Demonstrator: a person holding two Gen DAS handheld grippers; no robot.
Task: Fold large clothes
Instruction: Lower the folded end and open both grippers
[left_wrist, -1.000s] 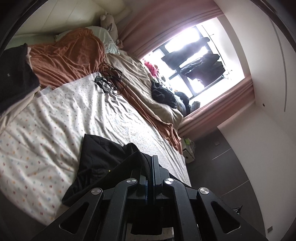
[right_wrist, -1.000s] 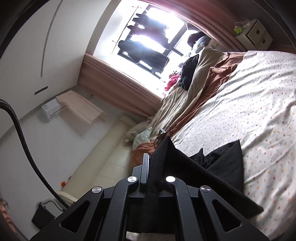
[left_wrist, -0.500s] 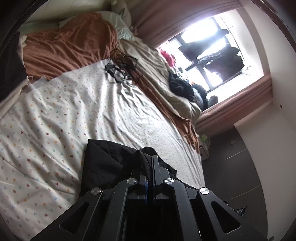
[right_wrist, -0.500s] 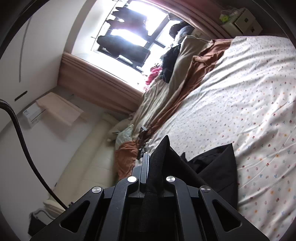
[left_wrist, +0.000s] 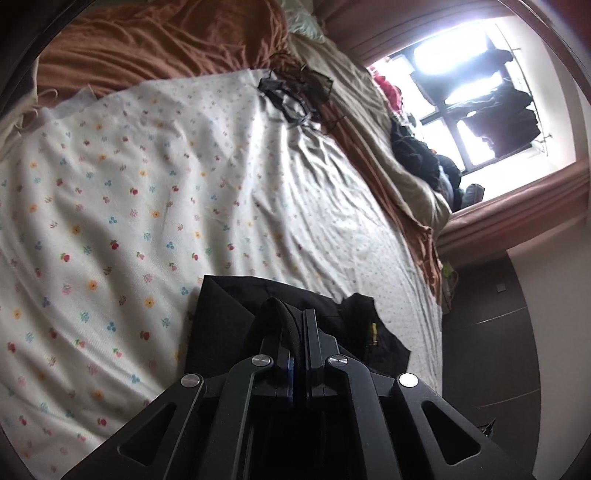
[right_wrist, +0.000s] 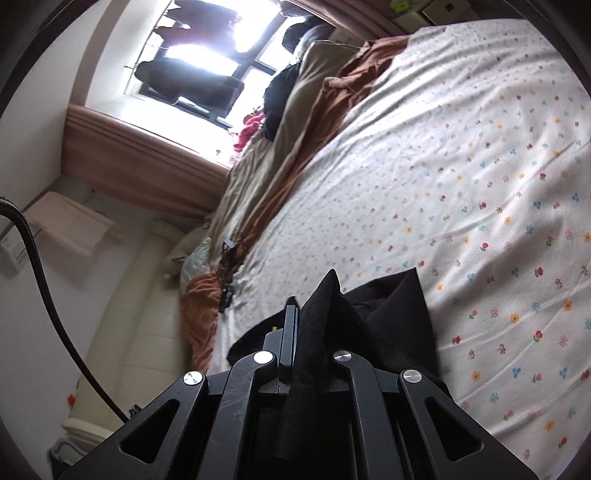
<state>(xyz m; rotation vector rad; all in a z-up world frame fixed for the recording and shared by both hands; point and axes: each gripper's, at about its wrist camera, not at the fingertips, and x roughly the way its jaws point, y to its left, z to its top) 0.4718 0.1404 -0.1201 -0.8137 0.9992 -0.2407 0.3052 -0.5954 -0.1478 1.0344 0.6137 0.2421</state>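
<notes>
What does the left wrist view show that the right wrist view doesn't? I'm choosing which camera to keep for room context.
Only the left wrist view shows the dark floor beside the bed and the left gripper, shut on a fold of the black garment.

Only the right wrist view shows the cream headboard, the wall unit draped with a cloth, a black cable and the right gripper, shut on another part of that garment.

Both show the flowered sheet, the rust-brown blanket, the bright window and the dark clothes pile.
</notes>
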